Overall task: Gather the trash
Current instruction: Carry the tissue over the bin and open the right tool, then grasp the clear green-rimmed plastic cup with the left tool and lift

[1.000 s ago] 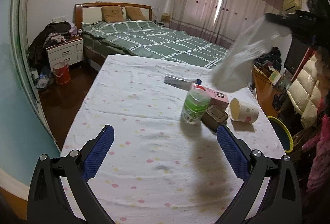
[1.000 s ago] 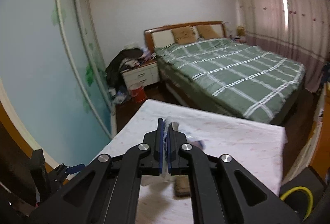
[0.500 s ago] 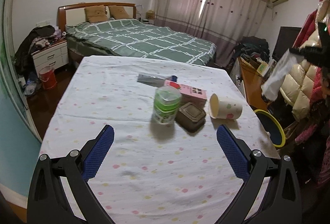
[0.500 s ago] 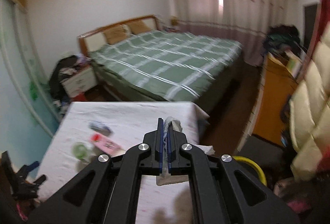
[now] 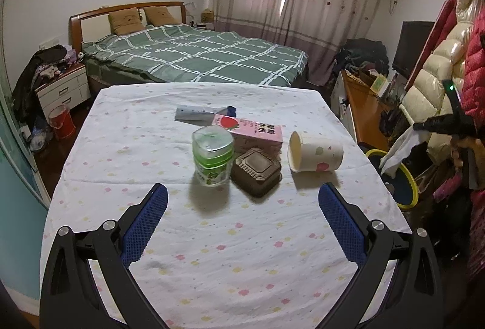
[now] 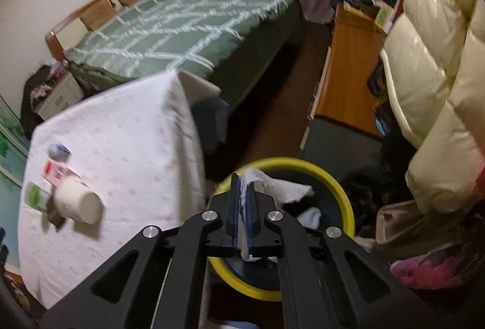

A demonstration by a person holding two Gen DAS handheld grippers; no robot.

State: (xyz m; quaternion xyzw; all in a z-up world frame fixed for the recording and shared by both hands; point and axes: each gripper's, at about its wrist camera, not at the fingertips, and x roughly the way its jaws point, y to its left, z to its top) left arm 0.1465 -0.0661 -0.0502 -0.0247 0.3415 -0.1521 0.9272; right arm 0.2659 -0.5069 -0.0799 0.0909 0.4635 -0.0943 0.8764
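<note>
My right gripper (image 6: pixel 243 195) is shut on a white crumpled tissue (image 6: pixel 279 188) and holds it above a yellow-rimmed bin (image 6: pixel 339 192) on the floor right of the table. The left wrist view shows that gripper (image 5: pixel 424 126), the tissue (image 5: pixel 400 148) and the bin (image 5: pixel 410 186) at the right. My left gripper (image 5: pixel 242 207) is open and empty above the table's near part. Ahead of it stand a green-labelled plastic jar (image 5: pixel 213 157), a brown square container (image 5: pixel 257 171), a pink milk carton (image 5: pixel 254 129), a tipped paper cup (image 5: pixel 316 151) and a grey wrapper (image 5: pixel 203 114).
The table (image 5: pixel 151 129) has a white dotted cloth. A green checked bed (image 5: pixel 194 56) lies beyond it. A wooden cabinet (image 6: pixel 348 62) and hanging puffy coats (image 6: pixel 433 80) stand at the right, close to the bin. A red bucket (image 5: pixel 62 121) sits by the nightstand.
My right gripper has swung the tissue off the table to the right and down over the bin. My left gripper has drawn back slightly, still open.
</note>
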